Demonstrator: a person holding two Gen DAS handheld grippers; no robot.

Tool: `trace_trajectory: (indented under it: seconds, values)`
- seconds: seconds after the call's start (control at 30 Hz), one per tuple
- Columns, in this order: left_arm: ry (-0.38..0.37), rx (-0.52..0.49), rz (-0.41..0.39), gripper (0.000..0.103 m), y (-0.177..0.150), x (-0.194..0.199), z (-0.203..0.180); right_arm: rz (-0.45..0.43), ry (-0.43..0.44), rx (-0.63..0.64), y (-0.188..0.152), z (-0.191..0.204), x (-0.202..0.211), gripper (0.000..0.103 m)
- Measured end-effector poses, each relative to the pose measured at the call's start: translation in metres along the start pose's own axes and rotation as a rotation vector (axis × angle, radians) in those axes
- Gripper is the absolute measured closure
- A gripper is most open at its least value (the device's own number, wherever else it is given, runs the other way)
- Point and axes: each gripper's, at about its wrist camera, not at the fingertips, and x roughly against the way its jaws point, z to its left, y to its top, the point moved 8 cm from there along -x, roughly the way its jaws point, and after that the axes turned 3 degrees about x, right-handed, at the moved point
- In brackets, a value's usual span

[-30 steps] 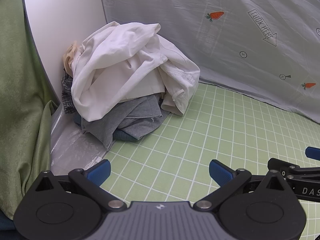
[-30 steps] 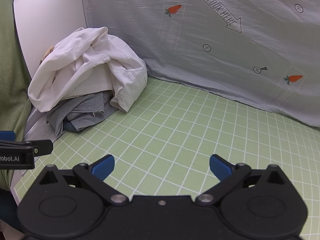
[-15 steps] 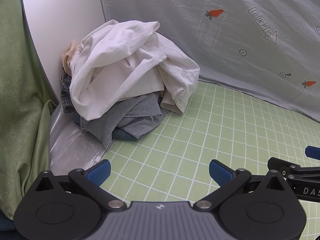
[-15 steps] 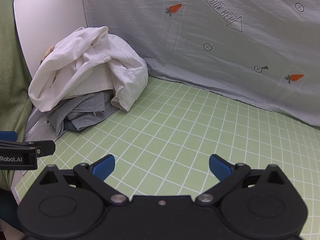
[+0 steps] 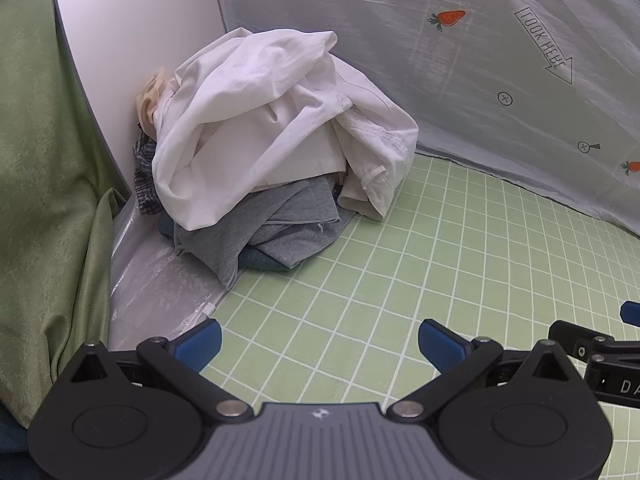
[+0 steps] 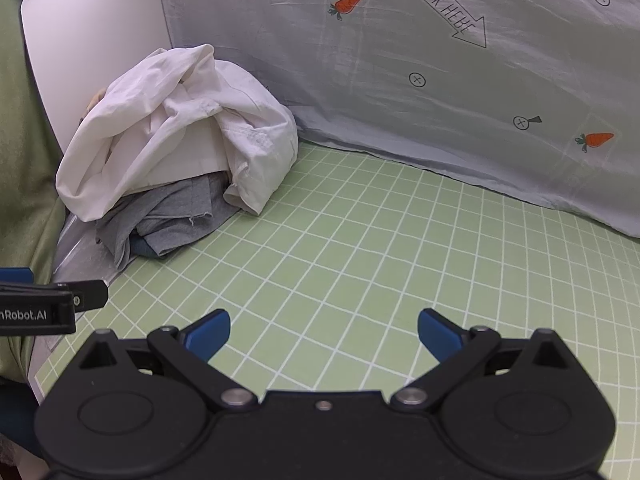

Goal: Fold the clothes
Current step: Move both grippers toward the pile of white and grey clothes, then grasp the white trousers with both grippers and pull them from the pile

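A heap of crumpled clothes sits in the far left corner of the green grid mat [image 5: 460, 264] [image 6: 400, 248]. A white garment [image 5: 264, 120] [image 6: 172, 128] lies on top, with a grey garment [image 5: 276, 228] [image 6: 168, 224] under it and a dark blue piece at the bottom. A beige piece [image 5: 150, 96] and a checked one [image 5: 144, 176] peek out behind. My left gripper [image 5: 320, 346] is open and empty over the mat, short of the heap. My right gripper [image 6: 324, 330] is also open and empty, further right and back.
A grey sheet [image 5: 480, 60] [image 6: 440, 80] printed with carrots and an arrow hangs along the back. A white board [image 5: 132, 32] [image 6: 92, 40] stands at the left, green curtain [image 5: 44, 200] beside it. Clear plastic [image 5: 160, 284] covers the table's left edge.
Both grippers have drifted slightly towards the heap, which looks a little larger in both views. Both stay open.
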Motion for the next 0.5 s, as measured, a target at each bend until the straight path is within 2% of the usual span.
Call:
trace_trajectory:
  seconds: [0.13, 0.27, 0.5]
  values:
    - [0.041, 0.027, 0.029, 0.000, 0.000, -0.008, 0.009, 0.012, 0.010, 0.000, 0.000, 0.001, -0.006, 0.002]
    - [0.042, 0.073, 0.067, 0.000, 0.003, -0.020, 0.017, 0.023, 0.018, 0.000, 0.006, 0.002, -0.016, 0.002]
    - [0.067, 0.126, 0.084, 0.001, 0.026, -0.047, 0.029, 0.018, 0.000, 0.005, 0.036, -0.001, -0.049, 0.004]
